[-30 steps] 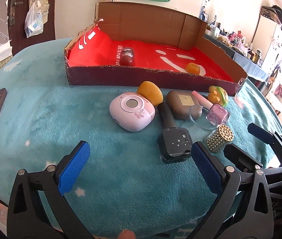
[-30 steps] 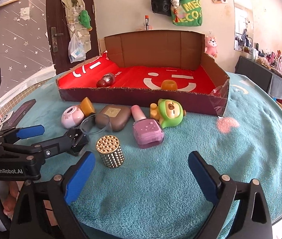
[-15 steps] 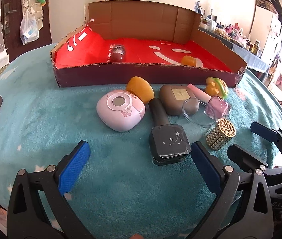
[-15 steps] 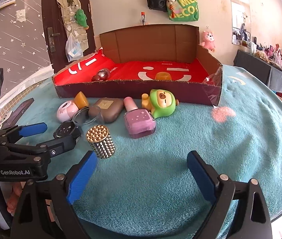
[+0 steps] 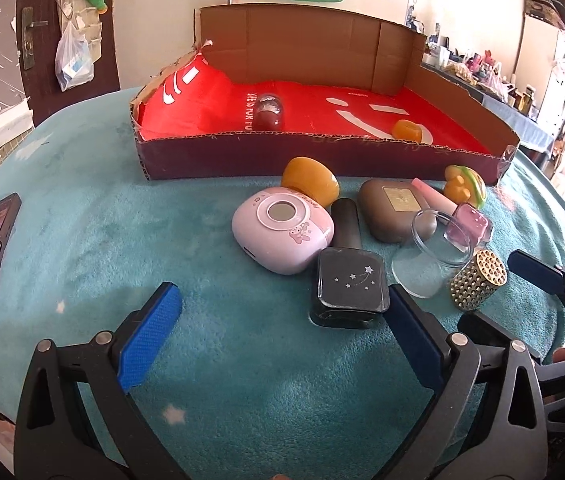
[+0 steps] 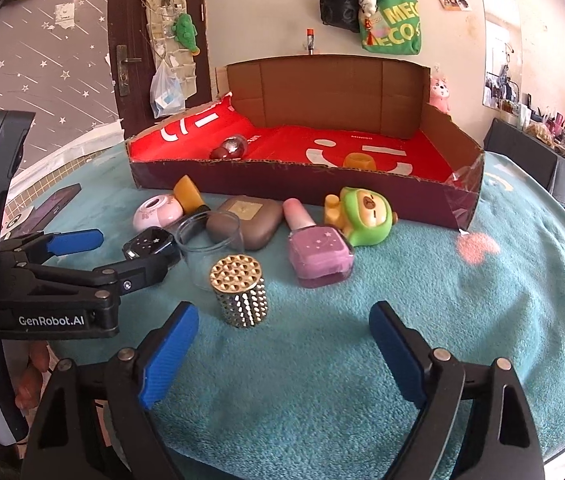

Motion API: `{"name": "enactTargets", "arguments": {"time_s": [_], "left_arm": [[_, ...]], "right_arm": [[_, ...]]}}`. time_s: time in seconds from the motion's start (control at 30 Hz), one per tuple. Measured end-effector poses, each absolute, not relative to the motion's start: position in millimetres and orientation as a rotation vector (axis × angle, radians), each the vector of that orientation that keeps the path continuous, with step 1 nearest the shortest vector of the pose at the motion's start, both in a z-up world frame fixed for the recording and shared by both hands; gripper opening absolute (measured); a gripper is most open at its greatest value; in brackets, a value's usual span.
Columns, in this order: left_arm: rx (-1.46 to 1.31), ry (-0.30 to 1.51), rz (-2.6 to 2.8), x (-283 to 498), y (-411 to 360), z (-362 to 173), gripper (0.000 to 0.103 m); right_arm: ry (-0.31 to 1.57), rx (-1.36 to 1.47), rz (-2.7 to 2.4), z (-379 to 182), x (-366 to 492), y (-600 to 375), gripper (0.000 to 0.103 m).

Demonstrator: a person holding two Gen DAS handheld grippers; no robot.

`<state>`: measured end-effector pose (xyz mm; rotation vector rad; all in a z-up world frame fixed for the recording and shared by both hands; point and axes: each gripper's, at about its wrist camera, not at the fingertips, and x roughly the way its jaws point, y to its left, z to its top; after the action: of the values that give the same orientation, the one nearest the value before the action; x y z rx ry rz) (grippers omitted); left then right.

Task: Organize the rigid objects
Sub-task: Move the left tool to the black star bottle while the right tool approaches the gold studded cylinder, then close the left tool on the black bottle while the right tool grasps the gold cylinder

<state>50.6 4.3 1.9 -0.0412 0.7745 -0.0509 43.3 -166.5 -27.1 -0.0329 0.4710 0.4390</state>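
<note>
Just ahead of the left gripper, close beside its right jaw, a black nail-polish bottle lies on the teal blanket, ungripped; those jaws are spread. The right gripper has just been narrowing, nothing between its jaws, with a gold studded cylinder slightly left of centre. An approach seems under way; closing on one item and carrying it to the red-lined cardboard tray is judged next.

Both held low, angled down: left gripper wide open, right gripper open, jaws just narrowing, nothing between.
</note>
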Motion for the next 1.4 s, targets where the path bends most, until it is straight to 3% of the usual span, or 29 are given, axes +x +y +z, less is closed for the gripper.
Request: {"name": "enactTargets", "arguments": {"time_s": [0.2,0.33,0.57,0.7,0.83,1.4], "left_arm": [[-0.063,0.768,-0.108,54,2,6,0.081],[-0.051,0.765,-0.141,55,-6,8,0.06],[-0.054,0.773,-0.181,59,-12,8,0.04],[-0.01,0.765,-0.173,61,-19,6,0.036],[-0.01,0.764,-0.177,59,-18,7,0.034],[-0.04,0.71,-0.208,33,-10,29,0.034]], "right_arm": [[0.442,-0.056,0.46,-26,45,-157,0.074],[0.445,-0.062,0.469,-25,47,-153,0.06],[0.442,-0.074,0.484,-25,49,-147,0.055],[0.445,-0.082,0.497,-25,51,-144,0.045],[0.451,-0.078,0.502,-24,51,-145,0.027],[0.419,-0.003,0.54,-2,39,-162,0.027]]}}
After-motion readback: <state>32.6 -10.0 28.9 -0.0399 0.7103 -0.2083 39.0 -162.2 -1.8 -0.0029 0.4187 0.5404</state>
